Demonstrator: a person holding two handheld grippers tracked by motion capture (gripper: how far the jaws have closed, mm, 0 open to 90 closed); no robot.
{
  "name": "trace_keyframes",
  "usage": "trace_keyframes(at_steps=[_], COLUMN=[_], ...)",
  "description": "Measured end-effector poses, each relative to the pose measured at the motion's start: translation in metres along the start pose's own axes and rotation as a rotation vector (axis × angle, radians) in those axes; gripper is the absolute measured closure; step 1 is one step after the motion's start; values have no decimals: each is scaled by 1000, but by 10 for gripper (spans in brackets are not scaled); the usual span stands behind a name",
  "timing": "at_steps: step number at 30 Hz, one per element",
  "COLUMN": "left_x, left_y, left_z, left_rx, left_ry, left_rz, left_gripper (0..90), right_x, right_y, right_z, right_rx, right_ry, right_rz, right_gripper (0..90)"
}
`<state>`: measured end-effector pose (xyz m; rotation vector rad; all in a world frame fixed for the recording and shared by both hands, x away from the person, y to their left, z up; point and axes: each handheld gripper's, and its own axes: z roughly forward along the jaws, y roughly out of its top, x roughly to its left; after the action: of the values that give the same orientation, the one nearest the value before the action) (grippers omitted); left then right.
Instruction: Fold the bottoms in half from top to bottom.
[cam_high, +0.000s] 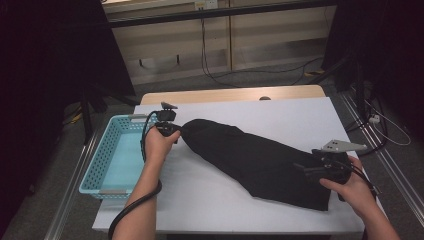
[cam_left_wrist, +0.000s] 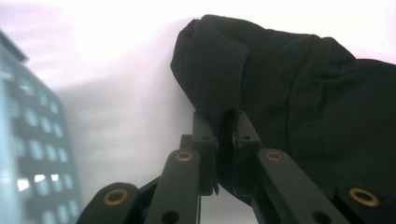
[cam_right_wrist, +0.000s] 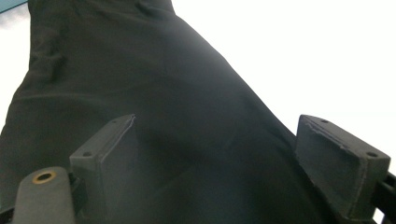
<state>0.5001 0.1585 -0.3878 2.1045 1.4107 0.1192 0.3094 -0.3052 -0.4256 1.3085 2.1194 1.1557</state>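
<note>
A long black garment (cam_high: 255, 160) lies slantwise across the white table (cam_high: 210, 200), from the upper left to the lower right. My left gripper (cam_high: 176, 131) is at its upper-left end. In the left gripper view the two jaws are shut (cam_left_wrist: 224, 121) on a bunched fold of the black fabric (cam_left_wrist: 289, 93). My right gripper (cam_high: 307, 170) is at the garment's lower-right end. Its jaws stand wide apart (cam_right_wrist: 215, 140), one on either side of the cloth (cam_right_wrist: 154, 93), which lies under and between them. Neither pad visibly presses on it.
A light blue perforated basket (cam_high: 107, 165) stands at the table's left edge, just left of my left hand, and its wall (cam_left_wrist: 28, 140) shows in the left gripper view. Cables run across the floor beyond the table.
</note>
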Motion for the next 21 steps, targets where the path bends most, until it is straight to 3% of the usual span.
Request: trace_keyframes(at_steps=[8, 21], left_x=[10, 8], left_y=[5, 10], left_z=[-14, -16], left_rx=[-23, 16], left_ry=[22, 39], left_rz=[-25, -12], left_gripper=[838, 838], right_x=[-1, -1], right_y=[0, 0], right_z=[-2, -1], right_rx=[-8, -4], right_ry=[-2, 2], right_rz=[6, 3], right_gripper=[138, 137])
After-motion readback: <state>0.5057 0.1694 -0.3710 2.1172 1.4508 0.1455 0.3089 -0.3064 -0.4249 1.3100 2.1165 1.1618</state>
